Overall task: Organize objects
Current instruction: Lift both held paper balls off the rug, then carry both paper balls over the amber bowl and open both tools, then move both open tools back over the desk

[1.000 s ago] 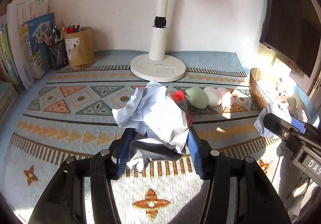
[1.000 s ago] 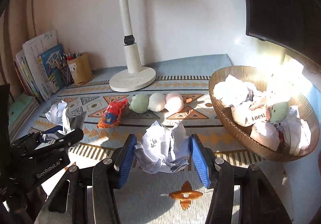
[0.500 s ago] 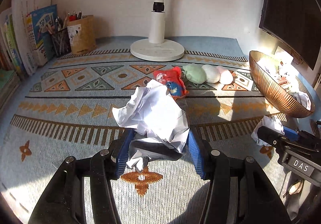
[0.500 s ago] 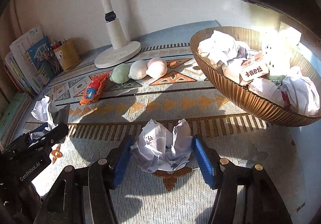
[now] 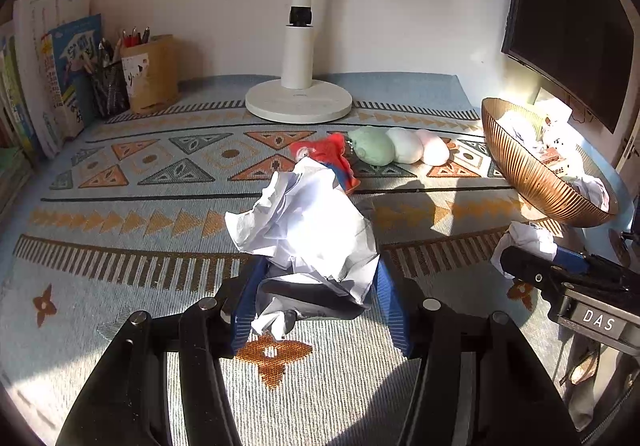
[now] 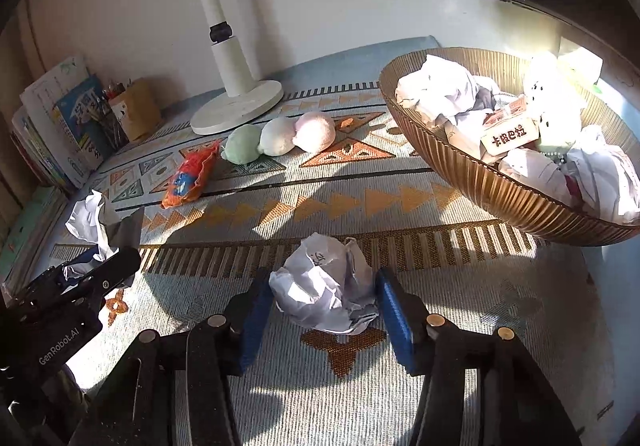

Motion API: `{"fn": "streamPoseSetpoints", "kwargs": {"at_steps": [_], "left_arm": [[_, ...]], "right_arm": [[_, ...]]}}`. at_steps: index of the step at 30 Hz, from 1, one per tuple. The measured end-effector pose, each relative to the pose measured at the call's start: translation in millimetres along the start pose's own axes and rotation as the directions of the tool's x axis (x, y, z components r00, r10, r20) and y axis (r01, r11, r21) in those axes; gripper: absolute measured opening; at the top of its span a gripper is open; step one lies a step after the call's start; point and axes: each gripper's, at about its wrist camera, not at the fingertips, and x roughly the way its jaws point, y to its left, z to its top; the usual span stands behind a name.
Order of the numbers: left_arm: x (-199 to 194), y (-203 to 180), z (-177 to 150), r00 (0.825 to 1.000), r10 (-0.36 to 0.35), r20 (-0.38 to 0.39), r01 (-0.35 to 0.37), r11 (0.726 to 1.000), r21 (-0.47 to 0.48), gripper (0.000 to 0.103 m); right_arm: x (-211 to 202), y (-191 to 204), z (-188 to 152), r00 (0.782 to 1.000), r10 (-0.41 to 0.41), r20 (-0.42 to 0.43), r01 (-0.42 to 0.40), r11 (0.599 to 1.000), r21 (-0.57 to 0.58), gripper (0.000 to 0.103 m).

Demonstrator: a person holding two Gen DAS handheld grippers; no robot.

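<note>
My left gripper (image 5: 318, 302) is shut on a large crumpled white paper ball (image 5: 308, 230), held above the patterned mat. My right gripper (image 6: 324, 310) is shut on a smaller crumpled paper ball (image 6: 326, 282), held a little left of and in front of the brown ribbed basket (image 6: 480, 174). The basket holds several paper balls, a small box and a white plush. In the left wrist view the basket (image 5: 532, 174) is at the far right, with the right gripper (image 5: 560, 270) in front of it. A red snack packet (image 6: 190, 174) and three soft balls, green (image 6: 242, 150), white and pink, lie mid-mat.
A white lamp base (image 5: 298, 100) stands at the back centre. A brown pen holder (image 5: 150, 74) and a mesh pen cup stand back left beside upright books (image 5: 52, 62). A dark monitor (image 5: 572, 30) hangs at the right, over the basket.
Both grippers have pulled back and risen with their paper balls. The right gripper has swung toward the basket, which now shows larger and closer on its right.
</note>
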Motion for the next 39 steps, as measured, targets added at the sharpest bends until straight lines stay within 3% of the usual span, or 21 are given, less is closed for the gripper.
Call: {"fn": "streamPoseSetpoints", "kwargs": {"at_steps": [8, 11, 13, 16, 19, 21, 23, 24, 25, 28, 29, 33, 36, 39], "left_arm": [[-1.6, -8.5, 0.7, 1.0, -0.002, -0.004, 0.003, 0.999, 0.038, 0.051], [-8.6, -26.8, 15.8, 0.998, -0.066, -0.012, 0.066, 0.993, 0.094, 0.051], [-20.5, -46.3, 37.4, 0.991, -0.133, 0.02, 0.129, 0.983, 0.129, 0.051], [-27.5, -83.2, 76.9, 0.963, -0.267, 0.038, 0.256, 0.95, 0.179, 0.051], [-14.3, -123.4, 109.2, 0.934, -0.357, 0.025, 0.344, 0.915, 0.209, 0.051], [-4.4, -149.0, 122.0, 0.922, -0.385, 0.038, 0.366, 0.9, 0.236, 0.051], [3.5, -169.8, 127.7, 0.905, -0.424, 0.046, 0.401, 0.883, 0.246, 0.051], [7.5, -179.9, 128.6, 0.9, -0.434, 0.046, 0.41, 0.875, 0.258, 0.052], [12.3, -189.4, 129.1, 0.899, -0.437, 0.045, 0.41, 0.871, 0.27, 0.055], [29.9, -207.5, 126.4, 0.897, -0.442, 0.015, 0.419, 0.861, 0.288, 0.087], [33.2, -208.6, 125.0, 0.896, -0.445, 0.007, 0.424, 0.859, 0.288, 0.087], [26.1, -190.3, 120.3, 0.9, -0.437, 0.01, 0.419, 0.87, 0.26, 0.087], [4.0, -159.9, 117.9, 0.902, -0.43, 0.049, 0.409, 0.884, 0.225, 0.087], [-27.1, -111.3, 111.7, 0.915, -0.384, 0.123, 0.363, 0.917, 0.166, 0.087]], "right_arm": [[-31.6, 2.5, -5.4, 0.993, 0.022, 0.114, -0.02, 1.0, -0.02, 0.051], [-60.0, -16.2, 6.4, 0.985, 0.046, 0.167, -0.053, 0.998, 0.043, 0.051], [-91.0, -36.6, 26.3, 0.966, -0.021, 0.257, -0.002, 0.996, 0.09, 0.052], [-131.2, -76.3, 59.1, 0.911, -0.179, 0.371, 0.107, 0.972, 0.208, 0.053], [-137.2, -114.2, 89.1, 0.871, -0.335, 0.359, 0.231, 0.925, 0.302, 0.053], [-128.9, -134.9, 104.0, 0.87, -0.365, 0.331, 0.255, 0.908, 0.333, 0.053], [-113.4, -148.3, 117.2, 0.872, -0.394, 0.289, 0.298, 0.897, 0.325, 0.065], [-104.0, -154.5, 123.2, 0.877, -0.404, 0.262, 0.318, 0.894, 0.316, 0.078], [-96.8, -161.1, 126.2, 0.882, -0.403, 0.245, 0.322, 0.894, 0.31, 0.081], [-97.8, -174.6, 121.1, 0.884, -0.396, 0.247, 0.307, 0.892, 0.33, 0.081], [-101.5, -177.2, 117.3, 0.886, -0.392, 0.249, 0.296, 0.89, 0.347, 0.081], [-118.5, -167.8, 101.5, 0.904, -0.333, 0.268, 0.226, 0.904, 0.363, 0.082], [-132.1, -133.7, 96.7, 0.908, -0.295, 0.299, 0.208, 0.934, 0.29, 0.082], [-144.5, -88.3, 90.0, 0.919, -0.195, 0.343, 0.133, 0.972, 0.196, 0.082]]}}
